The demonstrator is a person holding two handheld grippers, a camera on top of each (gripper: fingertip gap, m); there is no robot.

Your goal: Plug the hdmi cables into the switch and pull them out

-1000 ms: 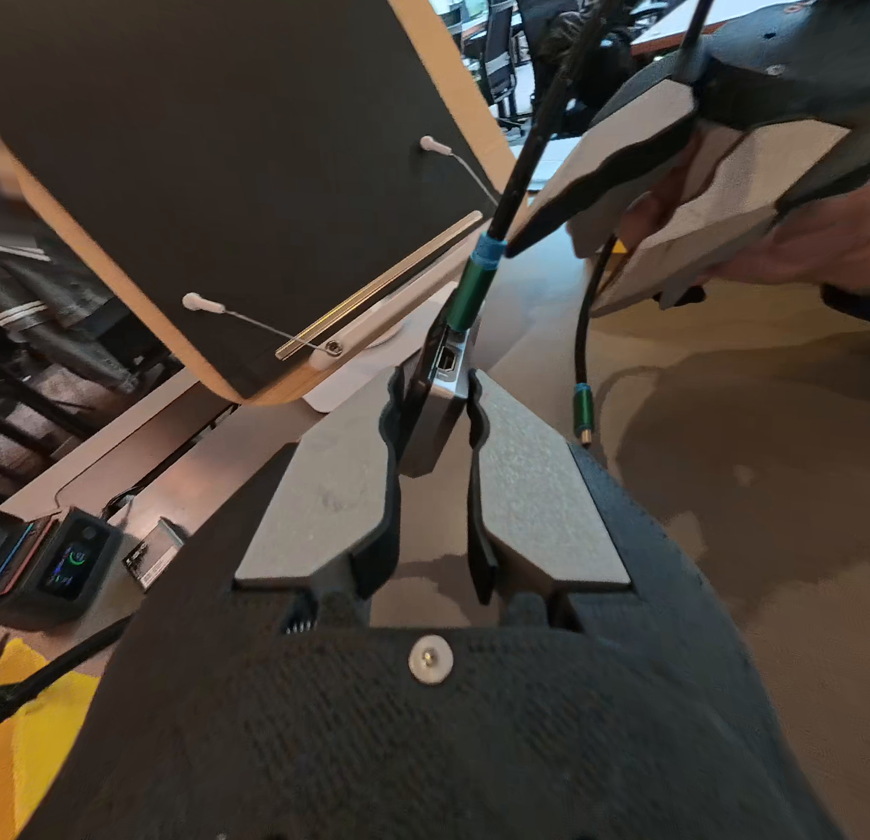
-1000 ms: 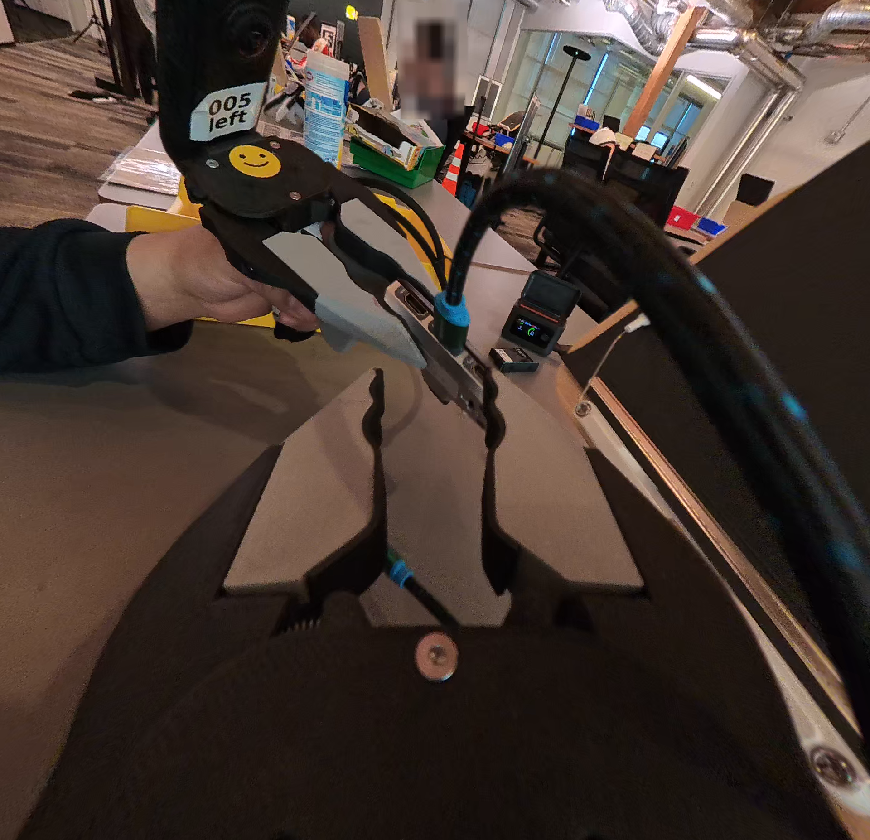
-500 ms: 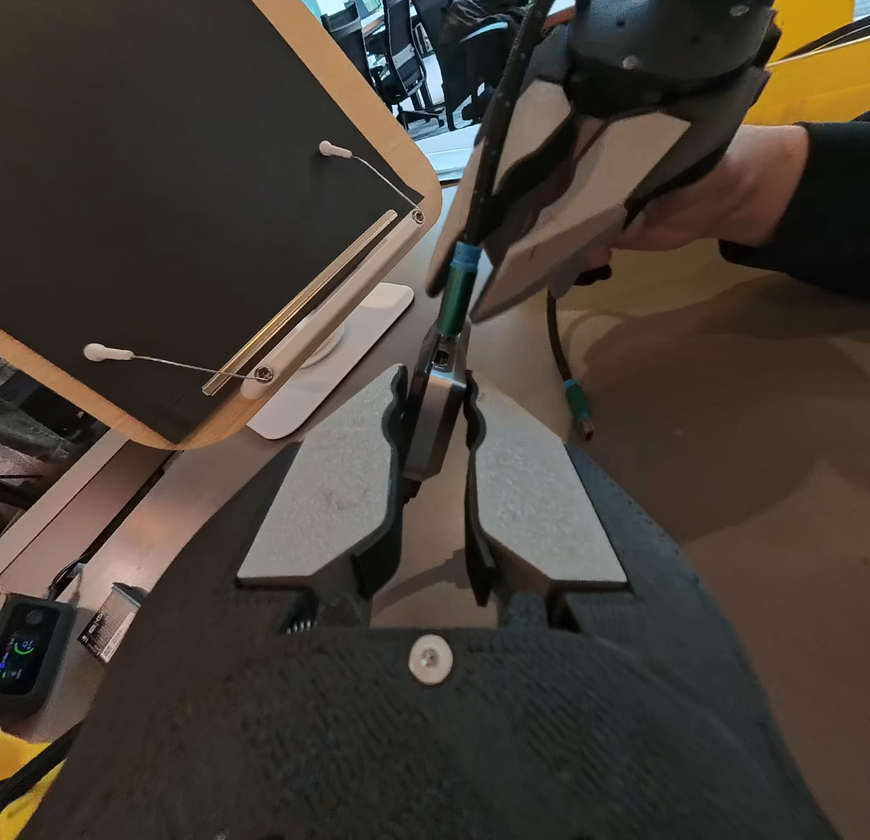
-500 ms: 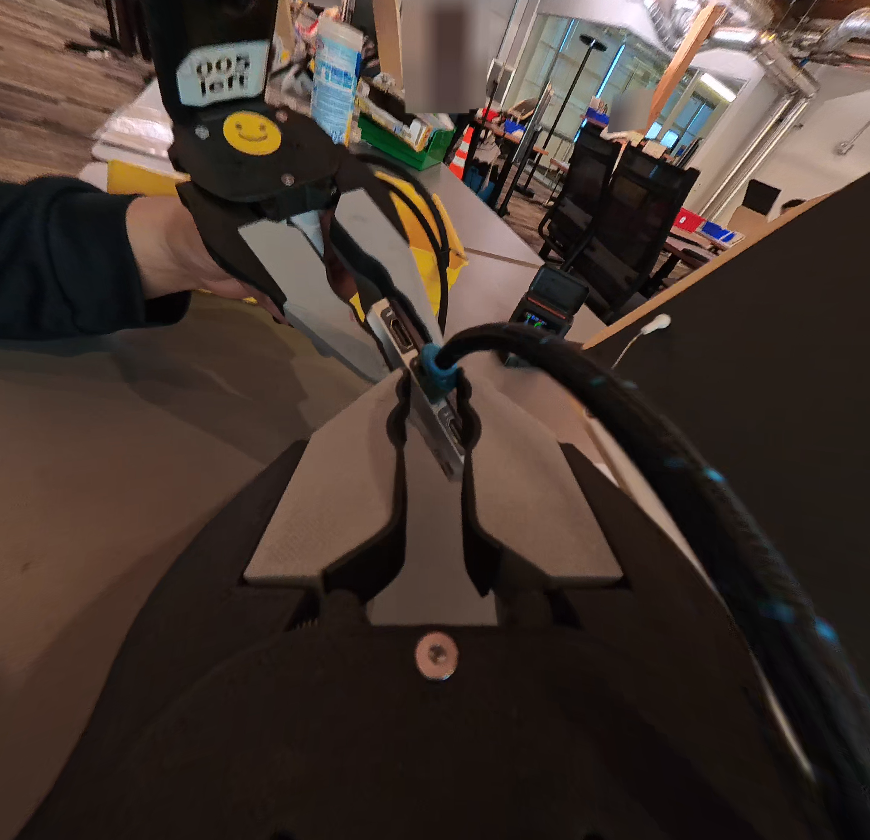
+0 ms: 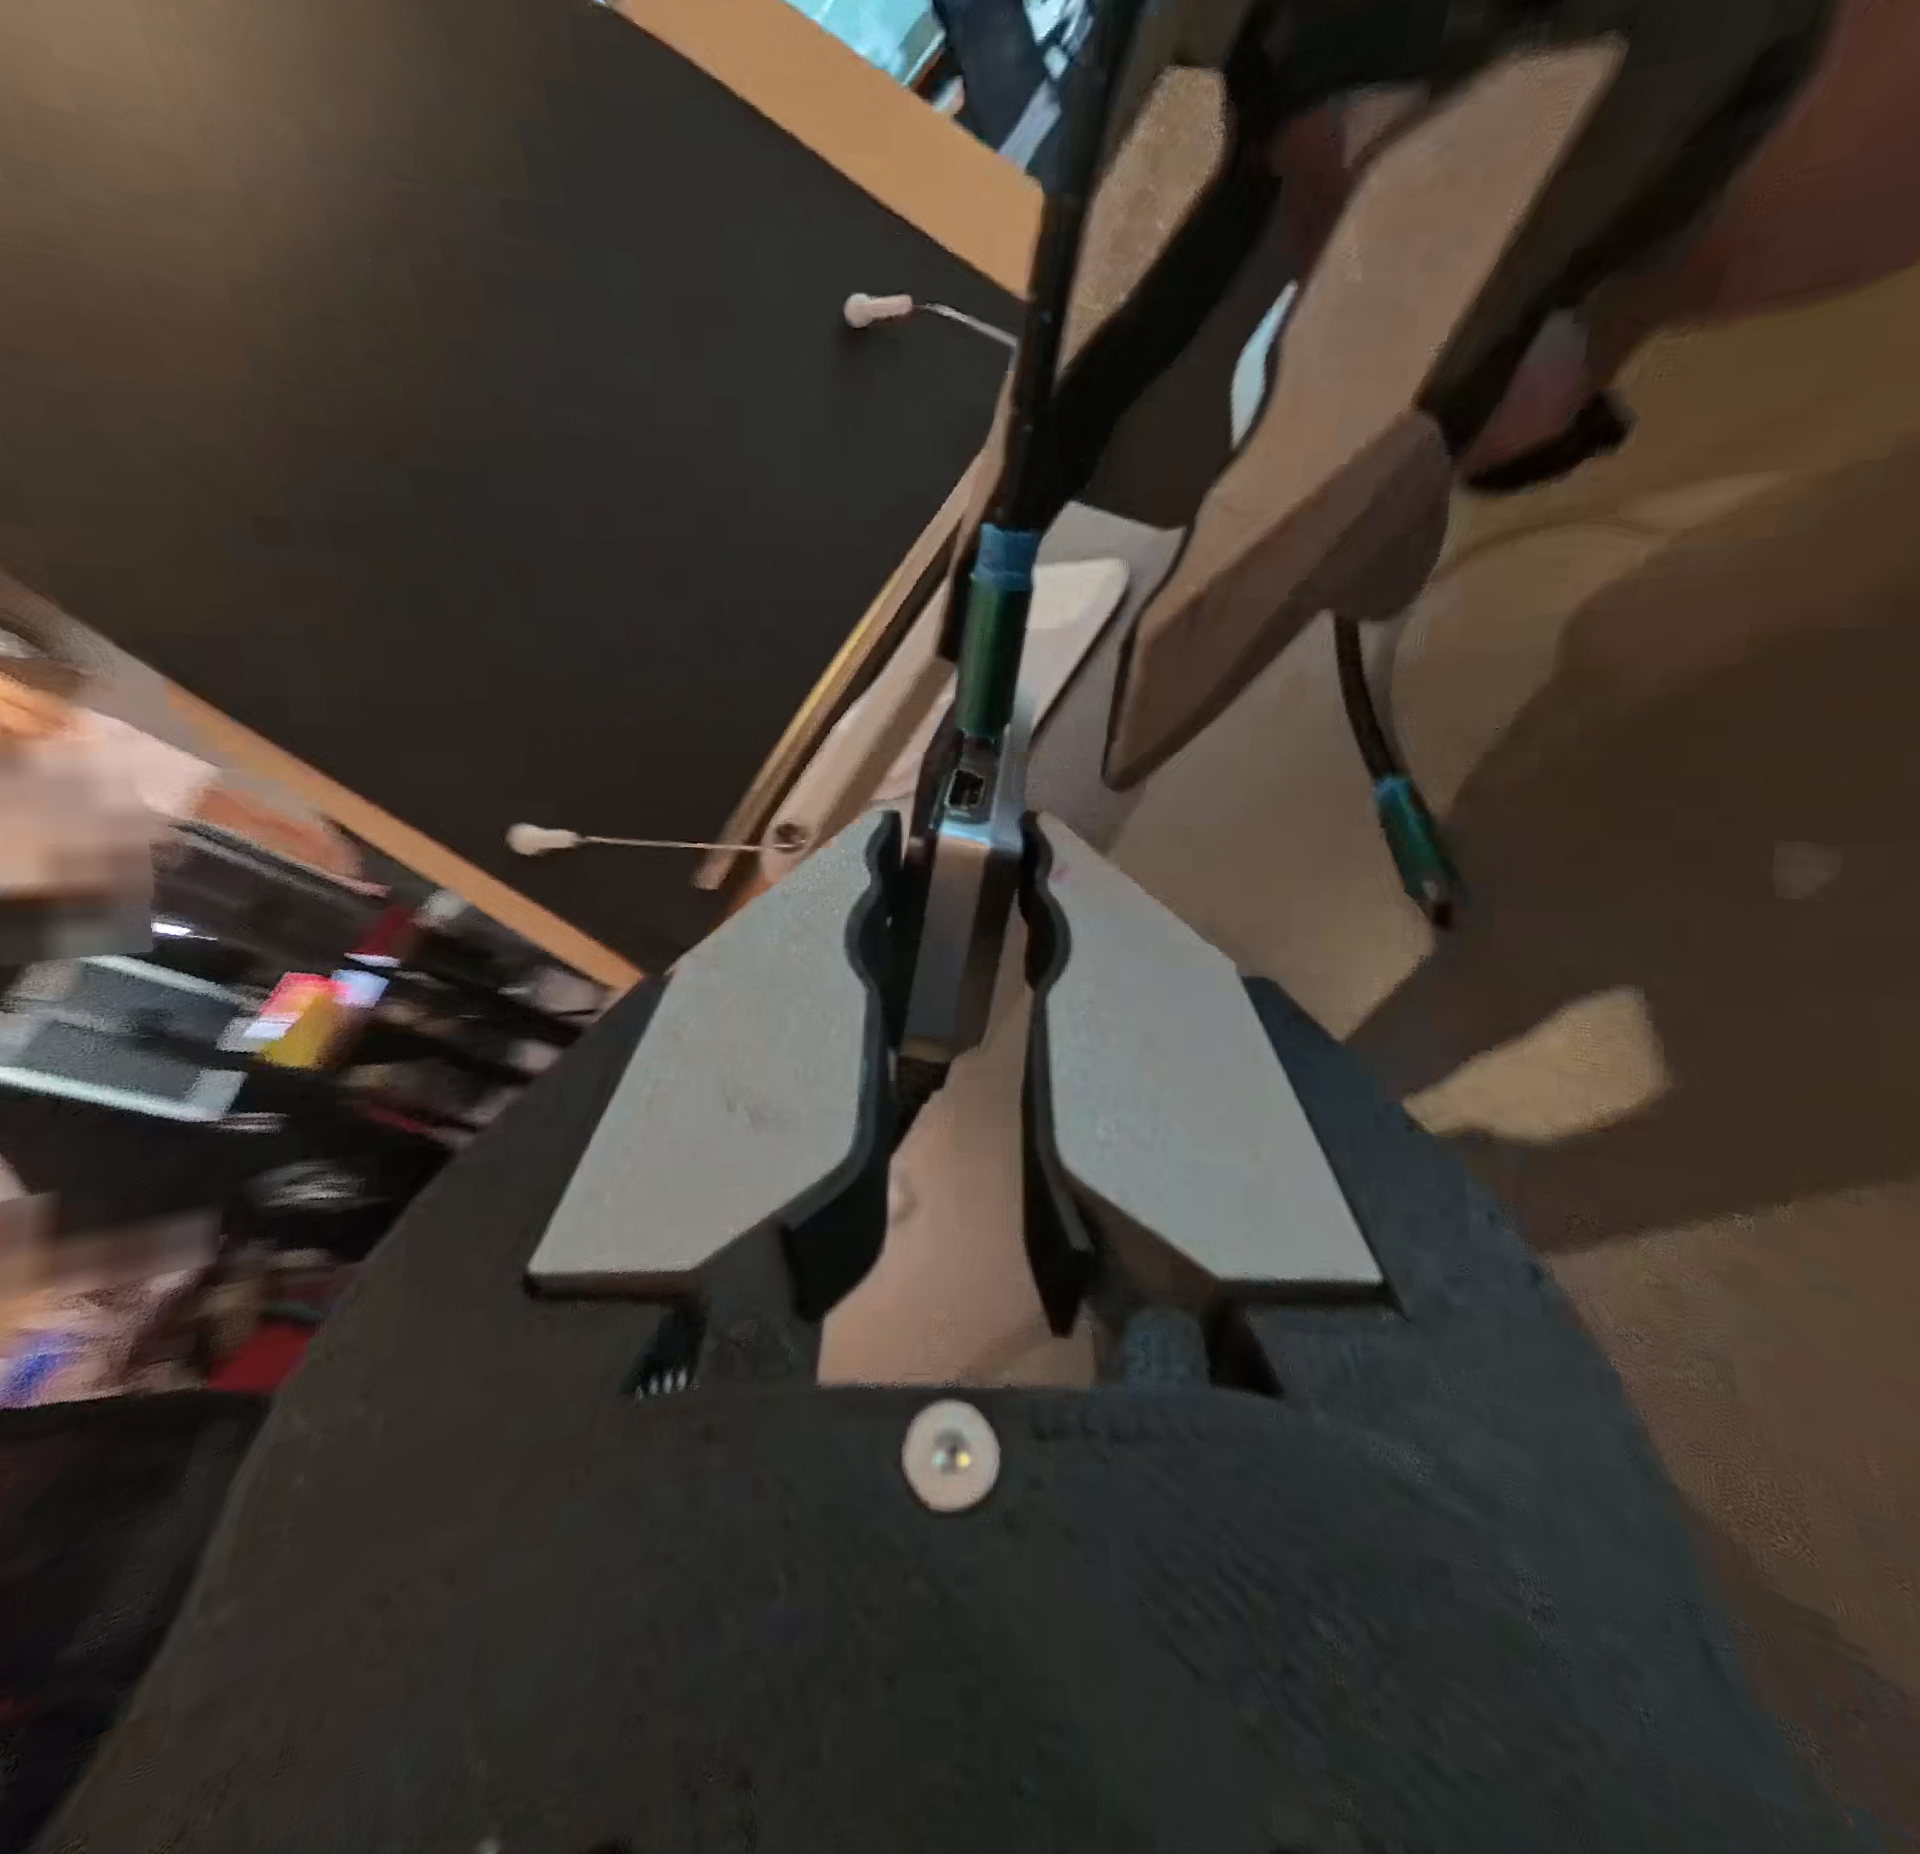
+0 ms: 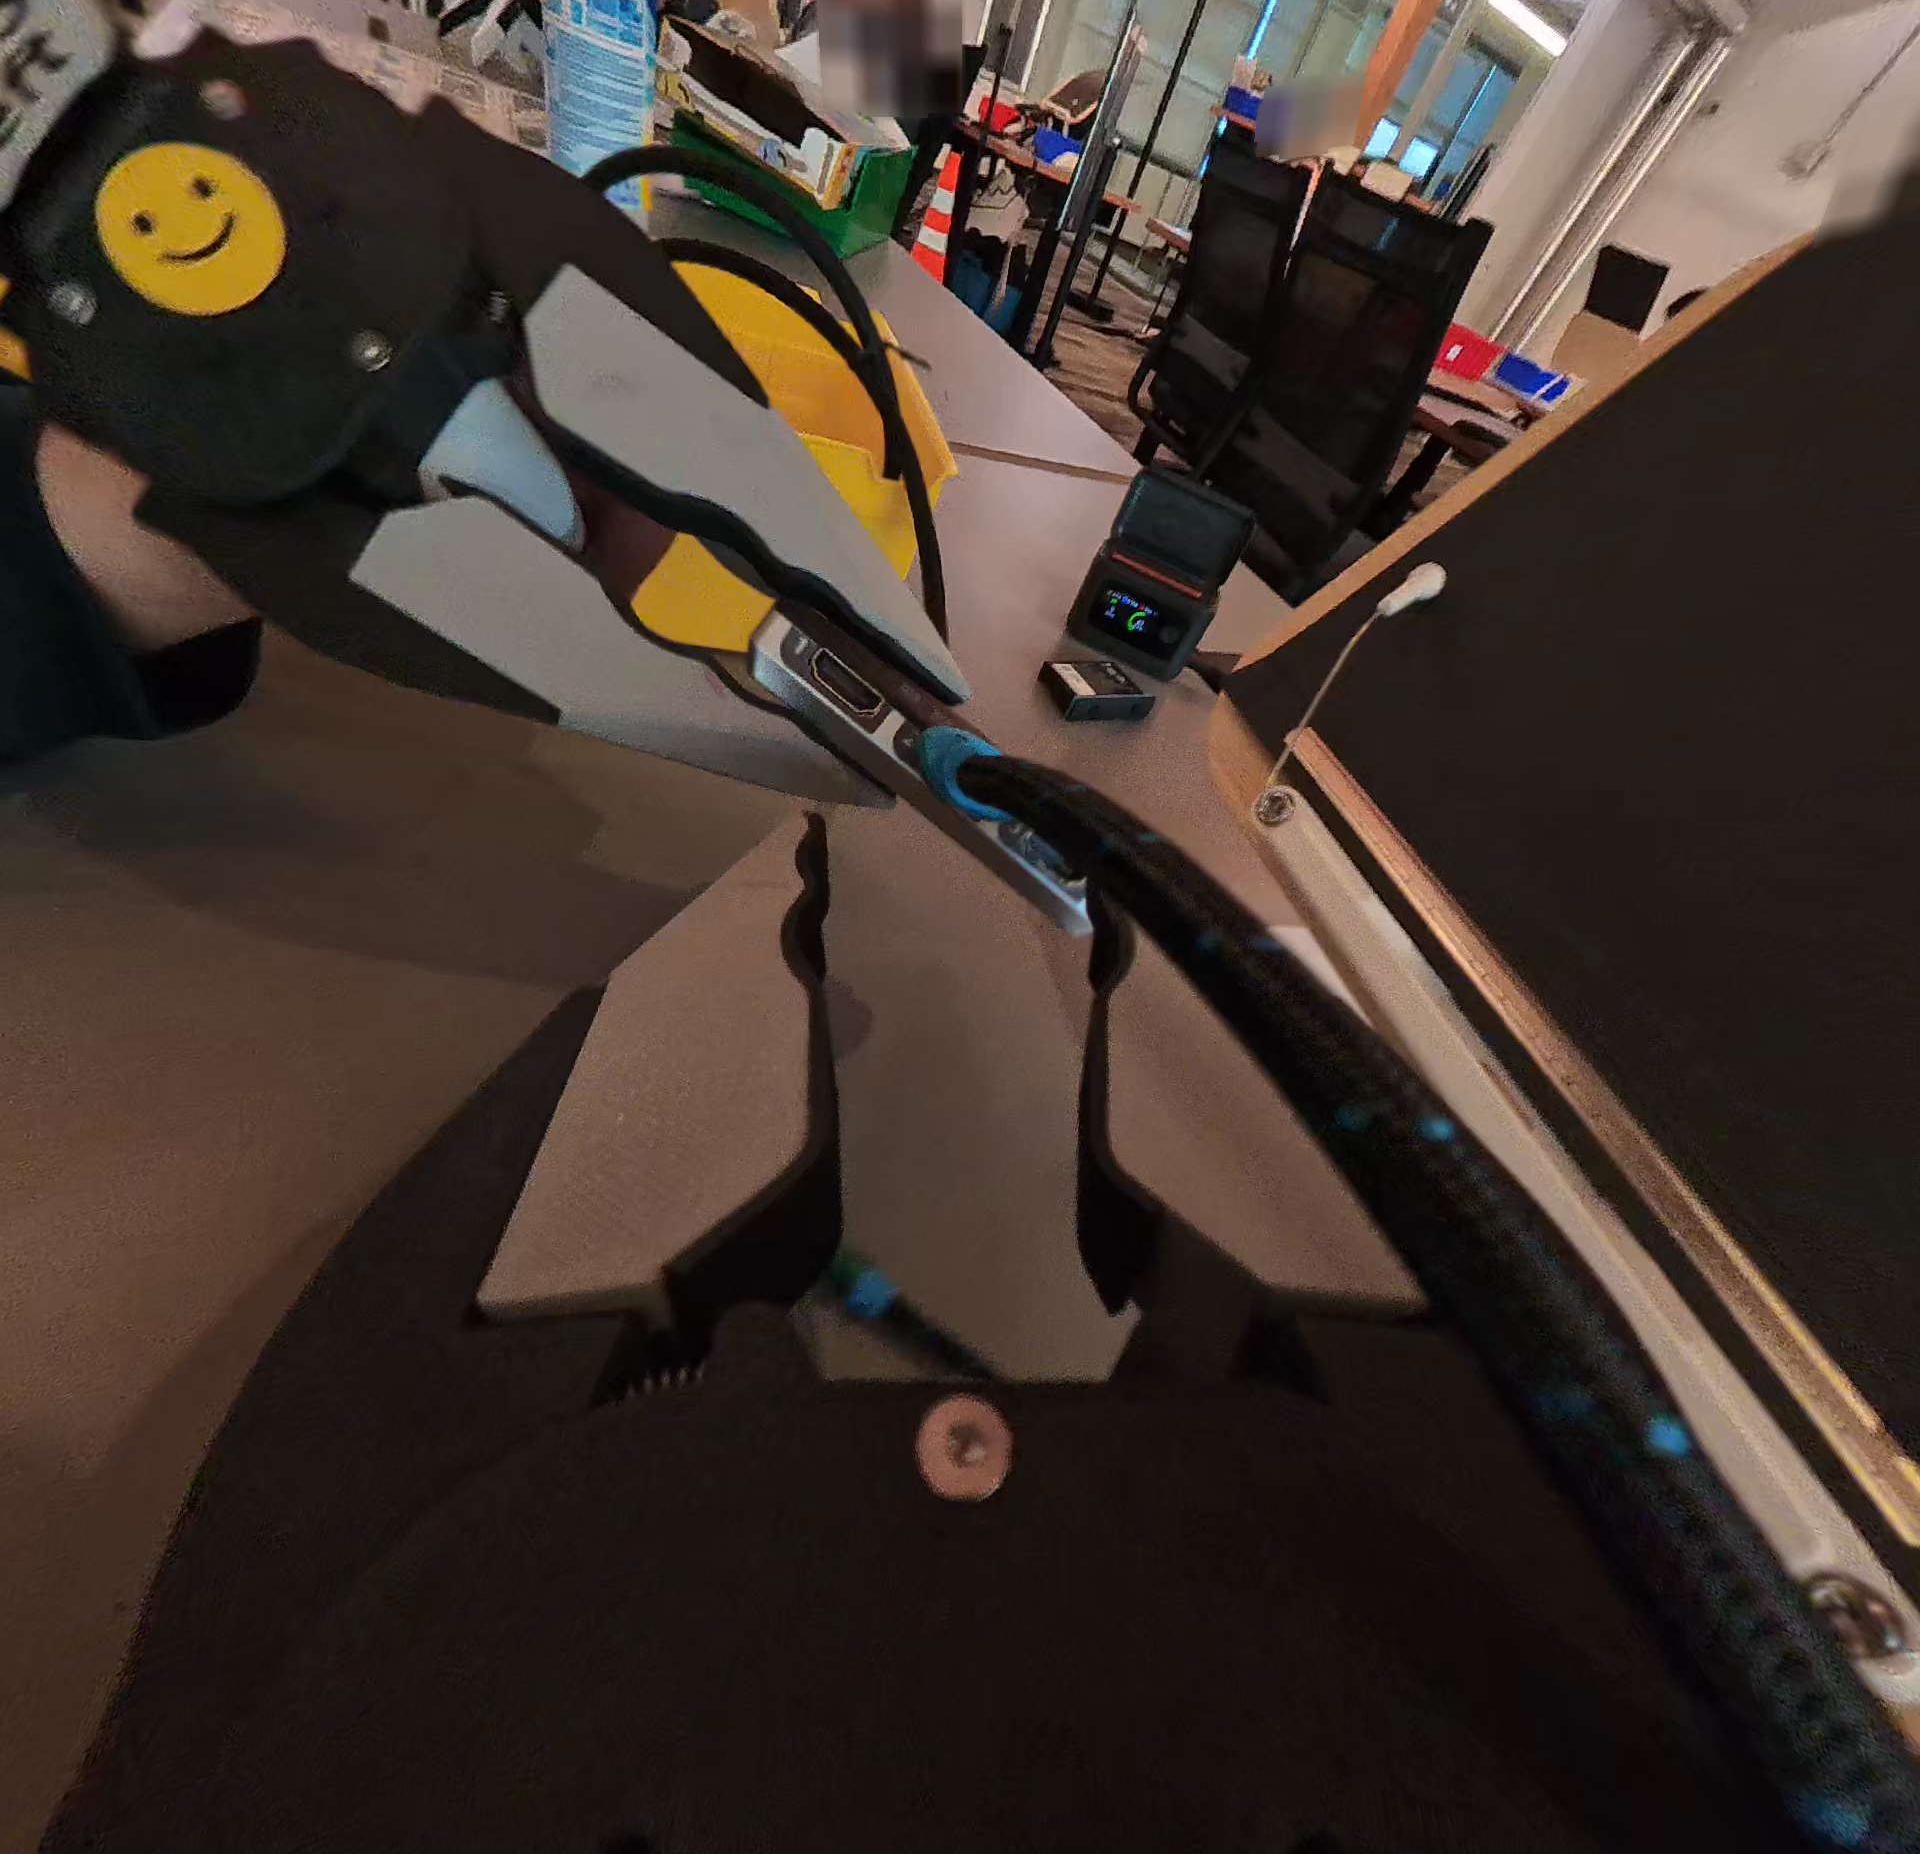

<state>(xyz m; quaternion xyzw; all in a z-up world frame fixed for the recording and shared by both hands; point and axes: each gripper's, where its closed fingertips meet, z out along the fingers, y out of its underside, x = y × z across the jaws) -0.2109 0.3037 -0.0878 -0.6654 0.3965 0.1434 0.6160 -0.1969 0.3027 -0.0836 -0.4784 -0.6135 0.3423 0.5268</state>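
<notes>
My left gripper (image 5: 956,838) is shut on a slim silver switch (image 5: 961,921) and holds it above the brown table. A black braided HDMI cable (image 5: 1039,350) has its green plug (image 5: 992,661) seated in the switch's end port. In the right wrist view the switch (image 6: 831,682) shows an empty port beside the plugged cable's blue collar (image 6: 951,755). My right gripper (image 6: 951,890) is open just short of the switch, and the cable (image 6: 1403,1129) lies over its right finger. A second cable's green plug (image 5: 1413,838) hangs loose over the table.
A black board with a wooden edge (image 6: 1662,765) stands on a white base right beside the switch. A small device with a lit screen (image 6: 1143,599) and a small black box (image 6: 1096,687) sit beyond. A yellow bin (image 6: 821,402) stands behind the left gripper. Less than 4 cm separates the two grippers' tips.
Half a second ago my right gripper was closed around the plug at the switch. Now it has opened and drawn back a little, and the plug stays in the switch. The left gripper has tilted.
</notes>
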